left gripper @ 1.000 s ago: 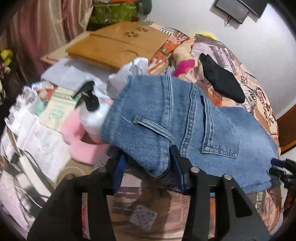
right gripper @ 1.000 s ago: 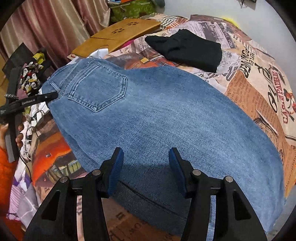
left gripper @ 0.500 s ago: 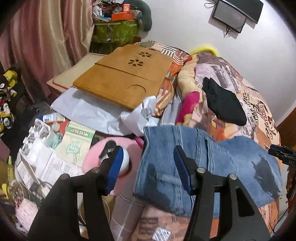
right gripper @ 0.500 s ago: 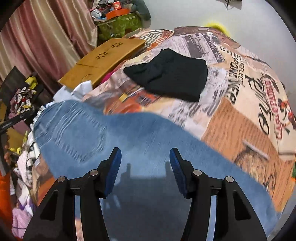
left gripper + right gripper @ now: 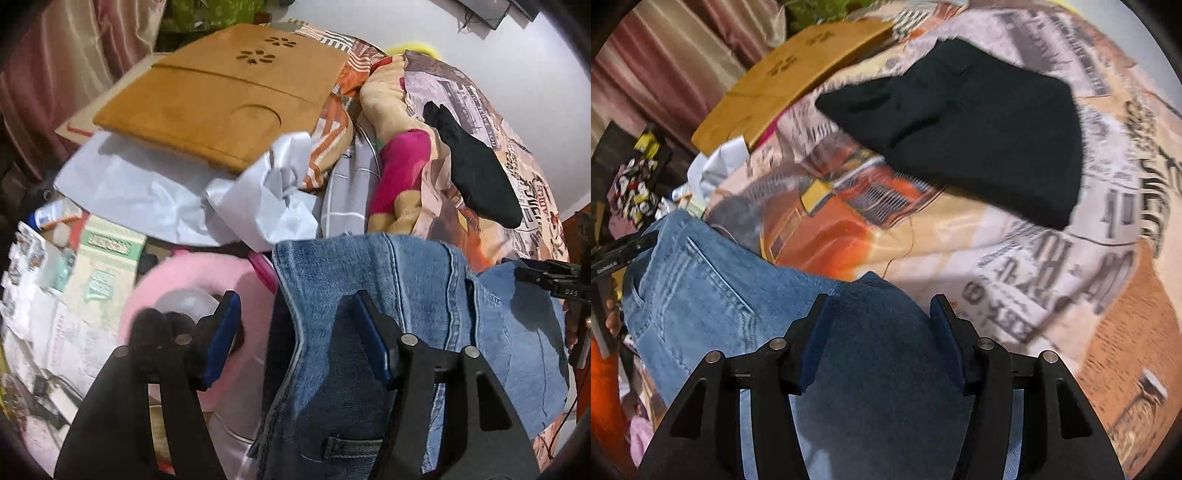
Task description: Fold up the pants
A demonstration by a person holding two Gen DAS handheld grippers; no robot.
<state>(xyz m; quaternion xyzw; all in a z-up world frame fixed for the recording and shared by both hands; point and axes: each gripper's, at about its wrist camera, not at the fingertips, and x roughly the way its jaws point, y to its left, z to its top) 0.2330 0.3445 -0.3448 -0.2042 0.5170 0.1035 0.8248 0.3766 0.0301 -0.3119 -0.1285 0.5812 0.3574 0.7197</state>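
Blue jeans lie folded on the printed bedspread, back pocket up. My left gripper hangs over their waist end. Its jaws are opening; the denim edge lies between them, and the left pad stands clear over a pink cushion. A dark hump of denim fills the gap from pad to pad of my right gripper, which is shut on the jeans' other end. Each gripper shows in the other's view: the right gripper at the jeans' right edge, the left gripper at the far left.
A folded black garment lies farther up the bed. A wooden lap tray, crumpled white wrapping, a pink cushion and several papers and boxes crowd the left side. A hand shows at the right edge.
The jeans, held up and spread between both grippers a second ago, have come down onto the bed. My left jaws have widened and let go of the waist. Both grippers have moved.
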